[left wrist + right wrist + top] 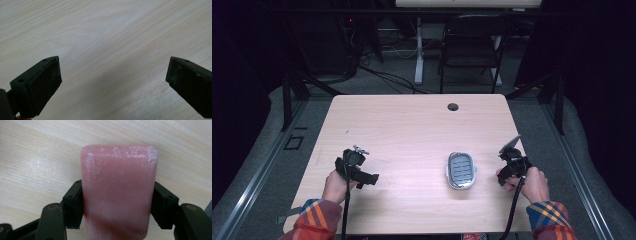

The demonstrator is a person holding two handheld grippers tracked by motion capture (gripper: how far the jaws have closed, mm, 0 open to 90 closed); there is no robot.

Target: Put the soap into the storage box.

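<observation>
A pink soap bar (118, 185) with a whitish dusted surface lies on the light wooden table (30, 165), and my right gripper (117, 203) is shut on it, one black pad pressed on each long side. In the high view my right gripper (512, 161) sits at the table's right edge, held by a hand with a plaid cuff. A grey oval soap dish (461, 170) with a ridged inside lies just left of it. My left gripper (354, 159) rests at the front left; its jaws stand wide open over bare wood (113, 80).
The table (412, 125) has a round cable hole (453, 106) near its far edge. A dark folding chair (472, 45) and a white table leg (418, 55) stand behind it, with cables on the floor.
</observation>
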